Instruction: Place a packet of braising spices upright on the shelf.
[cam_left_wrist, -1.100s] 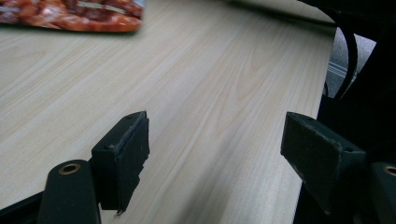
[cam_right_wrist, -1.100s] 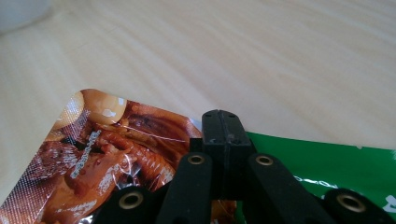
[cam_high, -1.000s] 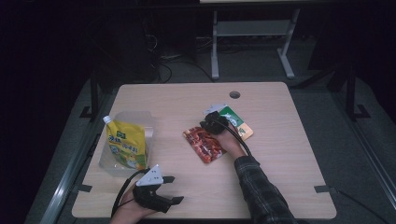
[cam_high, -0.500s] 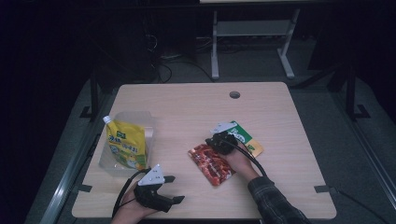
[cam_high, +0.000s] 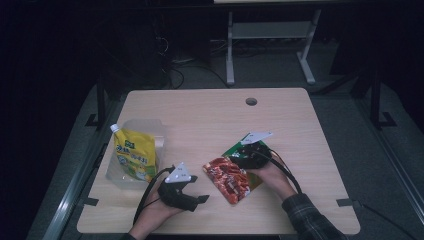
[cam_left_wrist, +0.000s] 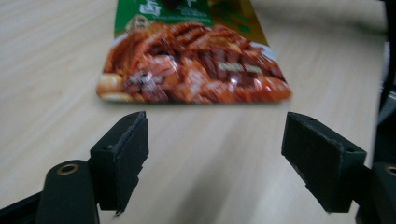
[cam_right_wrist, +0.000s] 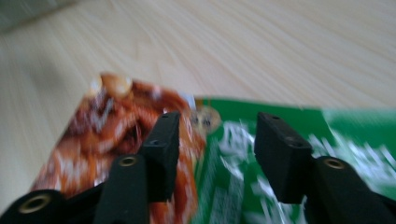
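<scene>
Currently the work is on the snack packet (cam_high: 231, 177), a flat red-and-green pouch lying lower centre of the high view on the table (cam_high: 210, 115). Right gripper (cam_high: 248, 156) sits over the packet's upper, green end. In the right gripper view (cam_right_wrist: 212, 149) its jaws are parted with a moderate gap, hovering over the seam between the red food print and the green panel; nothing pinched that I can see. Motion blur there, so contact with the film can't be confirmed.

Left gripper (cam_high: 192, 199) is at lower left of centre, near the packet's left edge but apart from it. In the left gripper view (cam_left_wrist: 215, 163) its jaws are spread wide, empty, aimed at the packet's near red edge (cam_left_wrist: 196, 70) with bare wood between.

Yellow refill pouch (cam_high: 132, 156) lies at left, well apart, untouched.

Progress, my read: early. Packet is positioned within reach of both grippers, but neither has a grip. Left to do: close on the packet, then lift or move it.
</scene>
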